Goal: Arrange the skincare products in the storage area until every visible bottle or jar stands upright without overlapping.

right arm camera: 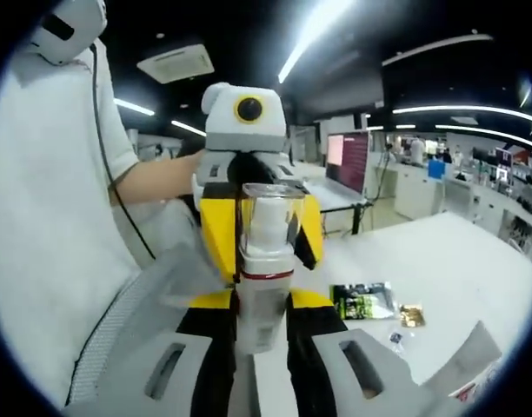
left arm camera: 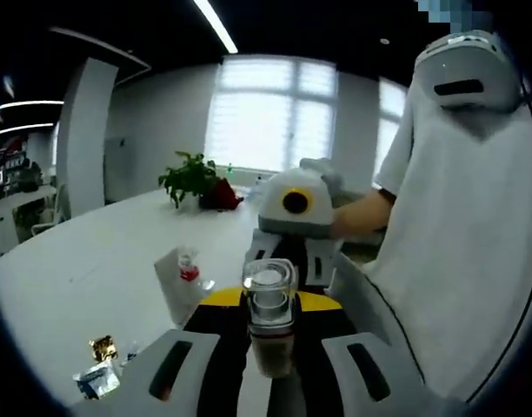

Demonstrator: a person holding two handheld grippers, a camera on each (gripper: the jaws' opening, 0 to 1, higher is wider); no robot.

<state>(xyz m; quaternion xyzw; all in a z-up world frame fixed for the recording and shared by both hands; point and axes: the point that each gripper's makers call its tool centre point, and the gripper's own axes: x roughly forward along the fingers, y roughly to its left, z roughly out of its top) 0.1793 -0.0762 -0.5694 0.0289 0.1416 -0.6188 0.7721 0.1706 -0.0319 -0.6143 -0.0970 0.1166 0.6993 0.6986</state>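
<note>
Two hand-held grippers met around one clear-capped pump bottle above a white worktop.

The left hand-held gripper and right hand-held gripper each appeared closed on the bottle, held in the air. If either let go early, it could tip and fall.

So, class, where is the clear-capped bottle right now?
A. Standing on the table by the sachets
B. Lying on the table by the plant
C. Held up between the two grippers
C: the bottle sits raised between the right gripper and left gripper, facing each other above the table.
</note>
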